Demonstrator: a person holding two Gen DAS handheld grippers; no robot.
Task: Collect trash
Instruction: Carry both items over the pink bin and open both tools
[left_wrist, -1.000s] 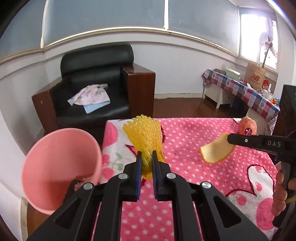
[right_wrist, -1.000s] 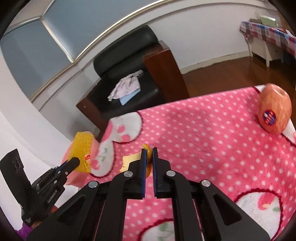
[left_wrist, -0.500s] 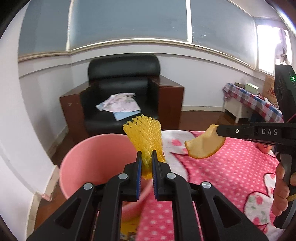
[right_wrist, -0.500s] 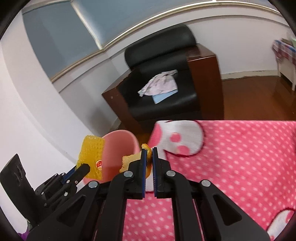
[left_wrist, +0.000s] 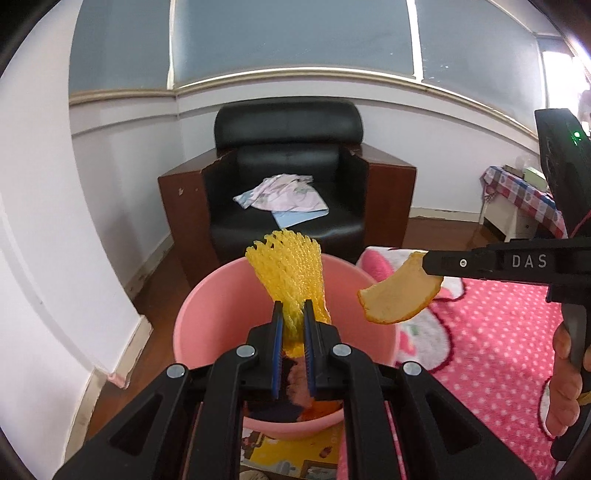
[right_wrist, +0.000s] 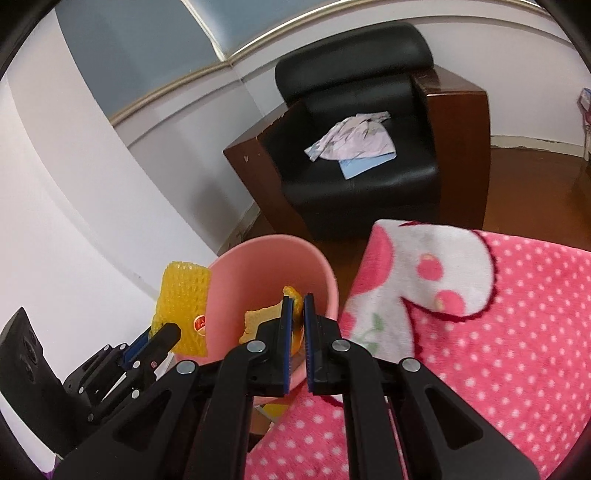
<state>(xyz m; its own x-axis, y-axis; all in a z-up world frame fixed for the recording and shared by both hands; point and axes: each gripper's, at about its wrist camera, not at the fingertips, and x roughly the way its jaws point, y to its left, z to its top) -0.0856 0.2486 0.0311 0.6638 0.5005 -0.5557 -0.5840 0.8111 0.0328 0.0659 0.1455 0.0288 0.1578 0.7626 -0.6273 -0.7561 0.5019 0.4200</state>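
My left gripper (left_wrist: 293, 312) is shut on a yellow foam fruit net (left_wrist: 290, 275) and holds it over the pink trash bin (left_wrist: 207, 314). The net also shows in the right wrist view (right_wrist: 183, 299), beside the bin (right_wrist: 236, 280). My right gripper (right_wrist: 298, 300) is shut on an orange peel (right_wrist: 264, 319) above the bin's mouth. In the left wrist view the peel (left_wrist: 400, 295) hangs from the right gripper (left_wrist: 424, 264) over the bin's right rim. Dark trash lies in the bin's bottom.
A table with a pink polka-dot cloth (left_wrist: 498, 332) stands right of the bin, also in the right wrist view (right_wrist: 498, 314). A black armchair (left_wrist: 288, 177) with cloths on its seat stands behind. A white wall (left_wrist: 55, 258) is at the left.
Both grippers have swung left from over the pink table to above the pink bin, each still carrying its piece of trash.
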